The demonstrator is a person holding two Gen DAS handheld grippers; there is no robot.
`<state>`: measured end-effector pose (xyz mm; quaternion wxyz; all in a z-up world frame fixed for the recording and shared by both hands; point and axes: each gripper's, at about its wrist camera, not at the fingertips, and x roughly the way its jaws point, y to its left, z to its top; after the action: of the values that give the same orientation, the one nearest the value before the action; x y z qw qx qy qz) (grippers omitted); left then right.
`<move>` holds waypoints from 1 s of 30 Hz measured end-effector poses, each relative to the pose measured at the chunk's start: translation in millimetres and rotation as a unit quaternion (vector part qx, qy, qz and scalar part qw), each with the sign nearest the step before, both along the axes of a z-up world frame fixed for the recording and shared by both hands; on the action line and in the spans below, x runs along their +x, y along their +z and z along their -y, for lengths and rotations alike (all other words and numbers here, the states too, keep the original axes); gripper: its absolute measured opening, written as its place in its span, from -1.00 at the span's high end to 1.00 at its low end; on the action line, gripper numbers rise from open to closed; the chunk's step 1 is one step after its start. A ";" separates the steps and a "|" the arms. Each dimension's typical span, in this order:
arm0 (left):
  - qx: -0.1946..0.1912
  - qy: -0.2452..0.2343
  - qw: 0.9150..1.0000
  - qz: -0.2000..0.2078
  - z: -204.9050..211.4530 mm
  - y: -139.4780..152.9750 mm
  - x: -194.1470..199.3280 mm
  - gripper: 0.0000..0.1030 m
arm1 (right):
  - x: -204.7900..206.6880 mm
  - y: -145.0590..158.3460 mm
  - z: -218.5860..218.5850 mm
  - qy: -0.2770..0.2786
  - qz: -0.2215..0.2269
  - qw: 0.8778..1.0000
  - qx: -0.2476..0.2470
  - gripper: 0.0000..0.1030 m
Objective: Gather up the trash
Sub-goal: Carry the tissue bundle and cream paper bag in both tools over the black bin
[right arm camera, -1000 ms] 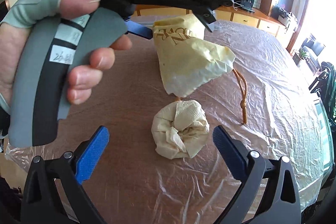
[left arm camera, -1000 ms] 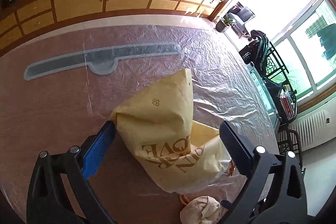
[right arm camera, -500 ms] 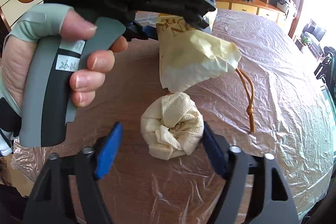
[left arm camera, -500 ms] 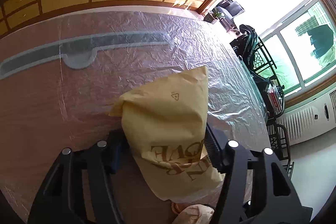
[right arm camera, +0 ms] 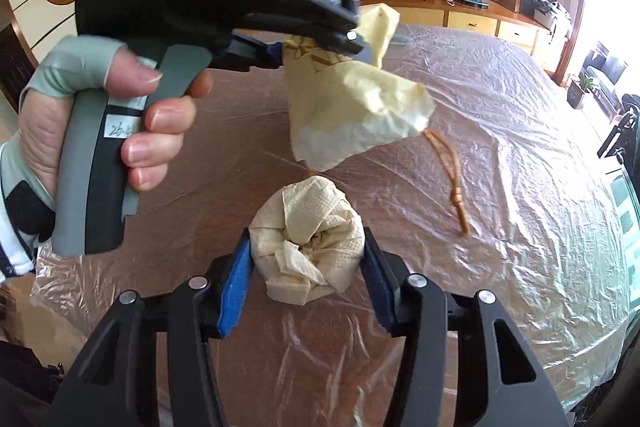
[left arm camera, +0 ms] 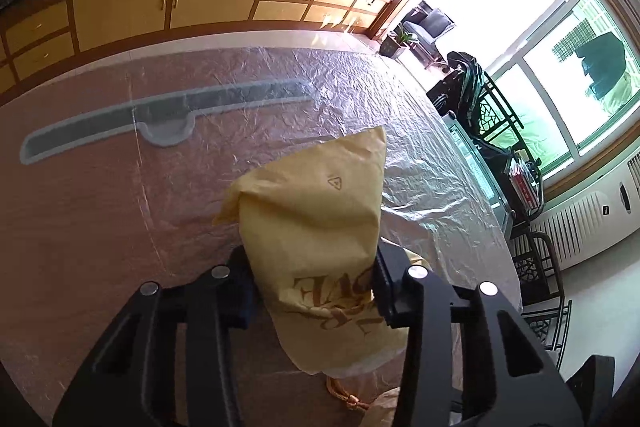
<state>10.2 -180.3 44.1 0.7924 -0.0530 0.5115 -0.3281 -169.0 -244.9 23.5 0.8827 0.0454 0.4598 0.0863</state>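
Between my right gripper's [right arm camera: 308, 267] fingers sat one crumpled napkin wad [right arm camera: 307, 239], pinched, resting on the plastic-covered table [right arm camera: 500, 131]. Ahead, my left gripper [left arm camera: 312, 291] clamped one yellow bag [left arm camera: 316, 227], seemingly lifted; one orange cord [right arm camera: 452, 179] lay beside.

Left gripper [left arm camera: 314, 287]: jaws drawn in tight on the yellow paper bag [left arm camera: 320, 227], pads pressing both its sides, bag lifted and tilted. From the right wrist view the left gripper [right arm camera: 316, 45] sits upper left, far of the right one, pointing right. Left hand [right arm camera: 104, 131] wraps the grey handle, fingers [right arm camera: 160, 115] curled round the front, thumb on top, grey sleeve on wrist. Right gripper [right arm camera: 308, 267]: near, low, jaws pressed in on the crumpled napkin ball [right arm camera: 308, 239], blue pads touching both sides.
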 end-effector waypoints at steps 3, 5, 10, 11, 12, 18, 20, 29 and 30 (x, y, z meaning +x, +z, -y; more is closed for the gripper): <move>0.000 0.005 1.000 0.012 -8.9 5.9 -6.5 0.14 | -6.0 5.5 9.8 0.000 0.006 1.000 -0.007 0.02; -0.001 0.009 1.000 0.019 -16.7 10.9 -13.2 0.14 | -10.6 8.6 17.4 -0.004 0.007 1.000 -0.005 0.02; 0.016 0.020 0.998 0.050 -32.5 21.8 -34.1 0.14 | -20.8 15.4 37.1 -0.024 0.012 1.000 -0.001 0.02; 0.021 0.022 0.998 0.056 -34.5 23.8 -39.1 0.14 | -22.5 17.0 43.4 -0.029 0.014 0.999 0.001 0.02; 0.023 0.024 0.998 0.060 -35.7 24.7 -42.3 0.14 | -22.9 17.3 45.6 -0.032 0.014 0.999 0.002 0.02; 0.029 0.040 0.996 0.075 -55.9 32.7 -74.5 0.14 | -32.9 20.6 64.7 -0.053 0.018 0.998 0.017 0.02; 0.027 0.049 0.995 0.077 -63.0 34.9 -85.4 0.14 | -37.9 22.3 66.0 -0.055 0.020 0.998 0.020 0.02; 0.006 0.076 0.994 0.082 -86.9 44.1 -137.5 0.14 | -50.4 32.6 56.2 -0.017 0.032 0.999 0.021 0.02; 0.007 0.076 0.994 0.084 -89.0 44.6 -142.6 0.14 | -53.6 33.9 54.3 -0.013 0.033 0.999 0.022 0.02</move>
<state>-132.4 -91.3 88.7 0.8555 -0.0589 0.4400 -0.2665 -222.6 -299.2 57.4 0.8974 0.0677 0.4273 0.0864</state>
